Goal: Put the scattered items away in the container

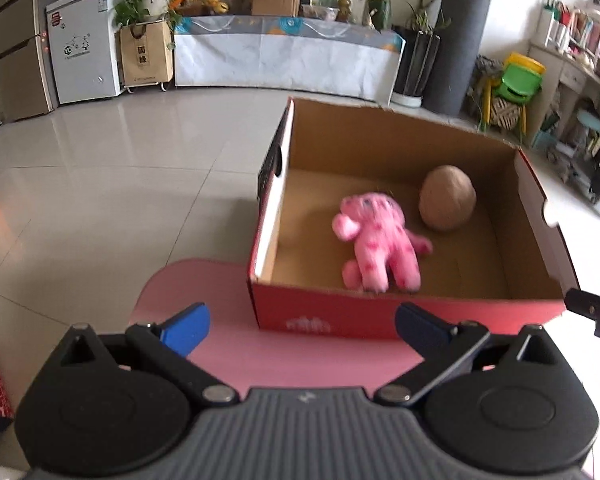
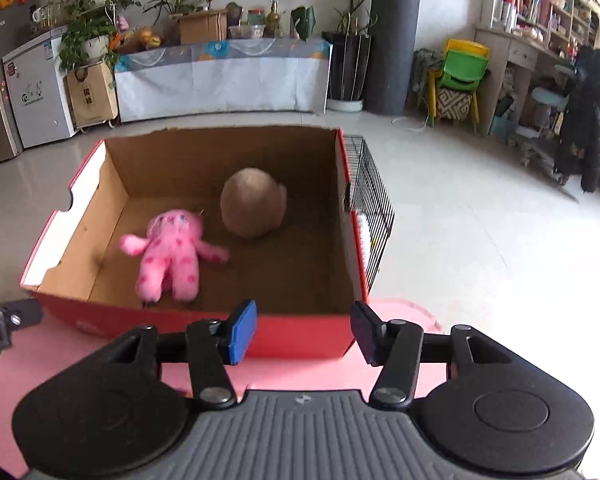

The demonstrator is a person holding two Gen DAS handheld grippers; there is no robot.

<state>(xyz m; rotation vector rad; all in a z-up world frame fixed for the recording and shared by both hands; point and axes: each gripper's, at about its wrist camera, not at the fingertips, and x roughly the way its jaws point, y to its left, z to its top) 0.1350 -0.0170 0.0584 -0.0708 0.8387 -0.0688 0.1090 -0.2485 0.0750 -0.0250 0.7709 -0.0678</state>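
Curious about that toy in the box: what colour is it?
The plush toy is pink with darker pink spots, clearest in the right wrist view.

Two matching handheld grippers fill the foreground: the left gripper (image 1: 302, 322) and the right gripper (image 2: 303, 331) each have a ribbed grey body bearing a small pale logo, flanked by two round black housings. Black link arms pivot on silver rivets, with smaller screws further up. Each ends in fingers (image 2: 242, 332) faced with blue pads.
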